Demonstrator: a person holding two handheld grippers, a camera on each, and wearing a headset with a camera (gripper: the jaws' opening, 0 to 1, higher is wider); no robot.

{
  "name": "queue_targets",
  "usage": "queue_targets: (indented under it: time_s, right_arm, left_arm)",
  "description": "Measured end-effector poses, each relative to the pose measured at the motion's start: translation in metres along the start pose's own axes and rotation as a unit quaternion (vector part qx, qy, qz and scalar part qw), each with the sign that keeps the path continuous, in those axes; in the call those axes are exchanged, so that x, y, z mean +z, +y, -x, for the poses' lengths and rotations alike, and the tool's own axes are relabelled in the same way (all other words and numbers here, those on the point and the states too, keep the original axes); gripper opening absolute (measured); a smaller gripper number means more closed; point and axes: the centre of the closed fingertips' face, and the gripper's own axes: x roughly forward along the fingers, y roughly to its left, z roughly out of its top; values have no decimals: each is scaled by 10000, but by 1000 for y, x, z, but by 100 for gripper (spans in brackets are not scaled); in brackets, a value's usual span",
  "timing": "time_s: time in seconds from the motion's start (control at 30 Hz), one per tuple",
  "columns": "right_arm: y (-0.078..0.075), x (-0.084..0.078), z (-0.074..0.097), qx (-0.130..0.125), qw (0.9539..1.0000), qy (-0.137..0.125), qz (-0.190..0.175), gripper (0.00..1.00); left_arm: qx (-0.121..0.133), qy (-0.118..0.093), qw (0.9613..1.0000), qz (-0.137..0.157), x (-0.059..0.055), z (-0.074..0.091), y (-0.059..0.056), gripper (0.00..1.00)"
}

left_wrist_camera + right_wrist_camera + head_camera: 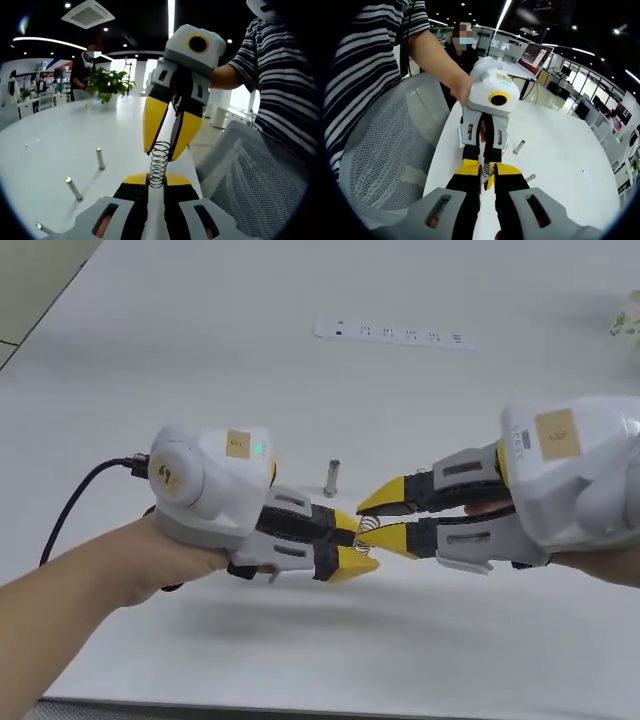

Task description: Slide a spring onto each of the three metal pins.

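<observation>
One black cable point(72, 508) trails at the left of the head view from my left gripper point(352, 542), a white body with black, yellow-tipped jaws. Those jaws stand close together, clamped on the base of a small coiled metal spring point(367, 529) held at centre frame above the white table point(250, 390). Just above centre, a short metal pin point(331, 478) stands upright on the table, apart from both grippers. A white power strip point(392, 334) lies along the upper centre. At right, my right gripper point(369, 524), of the same build, meets the left one tip to tip; its jaws are apart, one on either side of the spring's free end. In the left gripper view, three such pins show at lower left, and the spring rises at lower centre.
</observation>
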Motion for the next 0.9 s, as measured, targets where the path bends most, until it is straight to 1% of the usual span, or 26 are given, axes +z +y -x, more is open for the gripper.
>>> queue_targets:
  time_s: [0.07, 0.2, 0.3, 0.37, 0.43, 0.6, 0.67, 0.7, 0.9]
  right_arm:
    - [0, 0, -1, 13, 10000, 37, 39, 7]
    - [-1, -1, -1, 24, 9999, 99, 103, 6]
    - [-2, -3, -1, 36, 9997, 158, 169, 6]
    - [-3, -3, -1, 32, 9996, 189, 206, 7]
    - [-4, -3, -1, 19, 9996, 195, 224, 7]
    - [-6, -4, -1, -15, 9994, 216, 269, 7]
    - [-8, -4, -1, -46, 9994, 218, 256, 7]
    - [-8, -4, -1, -52, 9994, 234, 262, 7]
    - [-10, -6, 0, -105, 9990, 278, 322, 7]
  left_arm:
    - [16, 19, 10000, -16, -1, 0, 0, 3]
    - [57, 45, 9999, 79, -2, 1, 2, 3]
    - [129, 24, 9999, 110, -2, 1, 6, 7]
    - [147, -4, 9998, 145, 0, 2, 7, 7]
    - [160, -11, 9998, 141, 0, 3, 8, 8]
    - [201, 34, 9996, 177, -2, 6, 9, 11]
    - [204, 20, 9995, 248, -3, 8, 10, 12]
    - [230, 32, 9995, 227, -4, 8, 11, 12]
    - [397, 34, 9988, 277, -6, 16, 18, 19]
